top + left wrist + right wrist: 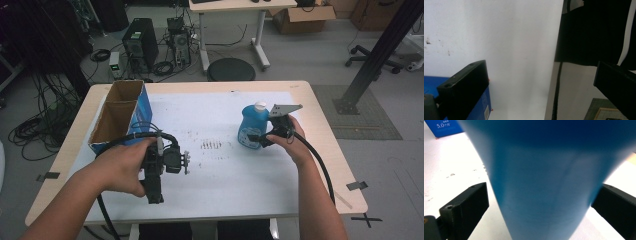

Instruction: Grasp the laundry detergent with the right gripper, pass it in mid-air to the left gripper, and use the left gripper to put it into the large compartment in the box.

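Bottle (251, 129), blue with a white cap, was seen upright on the white sheet (220, 175) at about three o'clock of the table's (320, 145) middle, with the right gripper (261, 138) brought against its side. In the right gripper view the bottle (549, 182) was shown between the two jaws, which were spread wide with a gap at either side, so nothing was yet held; the jaws seemed to have been placed astride it ready for a squeeze. The left gripper (186, 162) was held low near seven o'clock, probably parked out of the way, its jaws wide apart around nothing. A blue box (120, 116), open at the top, was stood at ten o'clock, perhaps as the bottle's destination. The sheet was marked with dark specks around its middle. Beyond the table, at twelve o'clock, a round stool (231, 69), computer towers (141, 44), tangled cables and another desk were visible on a grey floor.
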`<state>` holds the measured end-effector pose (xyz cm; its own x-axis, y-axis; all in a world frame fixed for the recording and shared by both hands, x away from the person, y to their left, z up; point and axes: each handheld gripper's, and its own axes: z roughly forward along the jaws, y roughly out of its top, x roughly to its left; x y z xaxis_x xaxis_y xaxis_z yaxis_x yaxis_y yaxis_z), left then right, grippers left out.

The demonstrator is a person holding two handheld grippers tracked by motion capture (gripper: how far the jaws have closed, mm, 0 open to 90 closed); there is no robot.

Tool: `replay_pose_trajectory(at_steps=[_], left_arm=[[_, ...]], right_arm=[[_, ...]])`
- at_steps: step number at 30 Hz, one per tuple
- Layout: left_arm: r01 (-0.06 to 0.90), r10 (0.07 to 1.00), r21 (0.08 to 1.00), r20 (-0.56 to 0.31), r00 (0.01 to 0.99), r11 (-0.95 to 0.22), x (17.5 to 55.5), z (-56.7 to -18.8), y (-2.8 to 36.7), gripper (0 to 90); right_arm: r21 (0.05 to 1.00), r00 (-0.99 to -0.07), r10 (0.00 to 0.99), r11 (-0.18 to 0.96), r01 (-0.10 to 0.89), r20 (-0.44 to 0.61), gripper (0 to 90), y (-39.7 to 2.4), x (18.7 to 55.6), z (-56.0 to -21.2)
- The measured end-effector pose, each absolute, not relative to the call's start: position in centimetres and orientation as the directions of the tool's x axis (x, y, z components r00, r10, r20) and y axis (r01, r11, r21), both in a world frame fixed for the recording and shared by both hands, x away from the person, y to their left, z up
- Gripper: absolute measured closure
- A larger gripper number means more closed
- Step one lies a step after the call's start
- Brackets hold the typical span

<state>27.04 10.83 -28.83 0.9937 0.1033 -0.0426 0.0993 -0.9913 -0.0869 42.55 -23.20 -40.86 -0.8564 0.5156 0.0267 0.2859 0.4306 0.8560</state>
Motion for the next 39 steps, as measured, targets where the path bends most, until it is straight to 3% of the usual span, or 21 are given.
replay_pose_trajectory(at_steps=[39], left_arm=[[0.112,0.111,-0.095,0.010,0.994,-0.989,27.45,-28.49,10.66,0.3]], right_arm=[[0.853,-0.847,0.531,0.432,0.291,0.020,25.9,-23.00,42.43,-41.60]])
